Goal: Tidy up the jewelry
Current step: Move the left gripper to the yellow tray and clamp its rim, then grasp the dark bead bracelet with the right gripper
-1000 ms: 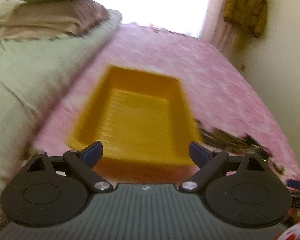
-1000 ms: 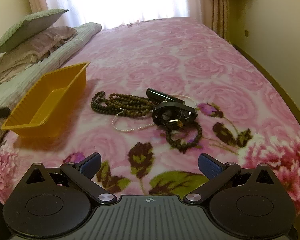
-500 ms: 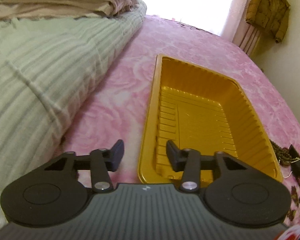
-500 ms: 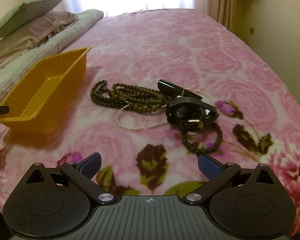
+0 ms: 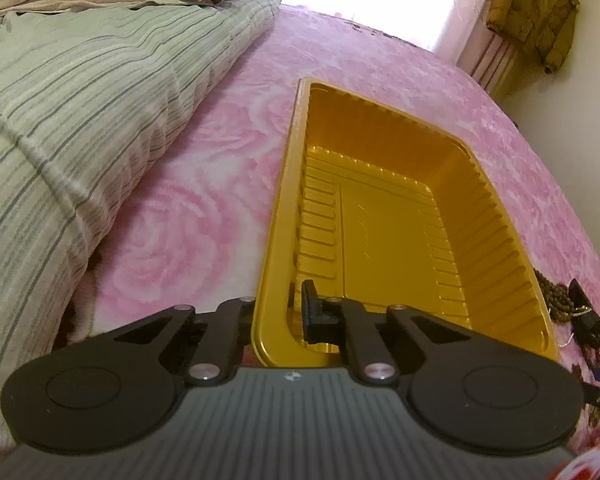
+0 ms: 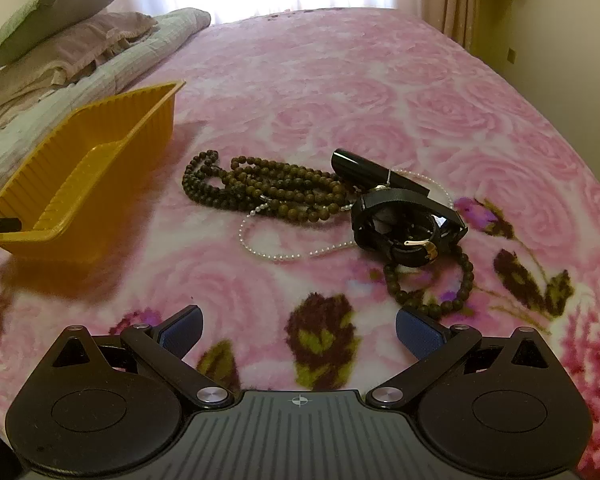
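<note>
Your left gripper (image 5: pixel 278 312) has just been closing and its fingers now pinch the near rim of the tray (image 5: pixel 276 216) — one finger outside the wall, the other inside. The tray sits on the bed (image 6: pixel 340 80) beside the striped quilt (image 5: pixel 80 120), and it holds nothing yet.

Your right gripper (image 6: pixel 298 330) hangs over the blanket with its fingers spread wide and nothing between them. The jewelry lies ahead of it in one tangled heap, near the tray but apart from it: the brown beads (image 6: pixel 260 190), the pearl strand (image 6: pixel 284 254), the black watch (image 6: pixel 408 226), a dark bracelet (image 6: pixel 428 284) and a black tube (image 6: pixel 364 166).

So the sorting has barely begun — the tray is secured, and every piece is left to move into it.
</note>
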Tool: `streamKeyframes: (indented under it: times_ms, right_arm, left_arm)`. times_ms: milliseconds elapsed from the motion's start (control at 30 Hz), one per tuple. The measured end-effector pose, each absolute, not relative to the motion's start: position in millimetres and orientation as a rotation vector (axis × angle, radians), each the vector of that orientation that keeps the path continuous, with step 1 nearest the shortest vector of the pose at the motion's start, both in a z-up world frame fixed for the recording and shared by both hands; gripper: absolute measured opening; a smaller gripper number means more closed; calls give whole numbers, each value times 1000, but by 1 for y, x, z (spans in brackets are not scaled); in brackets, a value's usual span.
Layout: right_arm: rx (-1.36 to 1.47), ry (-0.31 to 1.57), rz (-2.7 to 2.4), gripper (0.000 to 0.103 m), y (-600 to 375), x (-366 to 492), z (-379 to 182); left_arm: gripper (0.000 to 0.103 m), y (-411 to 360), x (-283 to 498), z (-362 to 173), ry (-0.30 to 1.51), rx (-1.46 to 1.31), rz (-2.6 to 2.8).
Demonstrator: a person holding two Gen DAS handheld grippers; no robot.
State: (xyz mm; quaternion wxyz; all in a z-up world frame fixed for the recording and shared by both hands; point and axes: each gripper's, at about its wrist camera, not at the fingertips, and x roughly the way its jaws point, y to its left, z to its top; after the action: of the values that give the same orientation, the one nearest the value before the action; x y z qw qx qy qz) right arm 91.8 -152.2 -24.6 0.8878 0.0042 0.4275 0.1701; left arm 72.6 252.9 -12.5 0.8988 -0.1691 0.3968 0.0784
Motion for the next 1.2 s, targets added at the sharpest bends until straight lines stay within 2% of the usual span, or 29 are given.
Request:
streamKeyframes:
  times_ms: [167, 500, 567, 733, 900, 1000, 1133, 1200]
  right_arm:
    - [32, 870, 345, 102, -162, 88, -21]
    - [9, 792, 273, 101, -207, 86, -22]
    - [5, 788, 279, 85, -213, 92, -27]
    - [72, 788, 251, 65, -226, 110, -35]
    - [59, 791, 229, 50, -230, 118, -35]
    - [59, 799, 214, 35, -235, 120, -36]
    - [12, 818, 196, 9, -238, 119, -34]
    - [-4, 827, 201, 7, -239, 117, -30]
  left_arm:
    - [3, 237, 72, 3, 830, -253, 163]
    - [3, 188, 73, 41, 829, 2, 136]
    - [3, 178, 74, 45, 831, 41, 151]
    - [3, 161, 71, 50, 829, 75, 210]
    - [3, 145, 69, 51, 840, 116, 237]
    - [3, 144, 67, 53, 842, 125, 238]
    - [3, 141, 70, 55, 846, 144, 238]
    - [3, 140, 71, 56, 849, 152, 237]
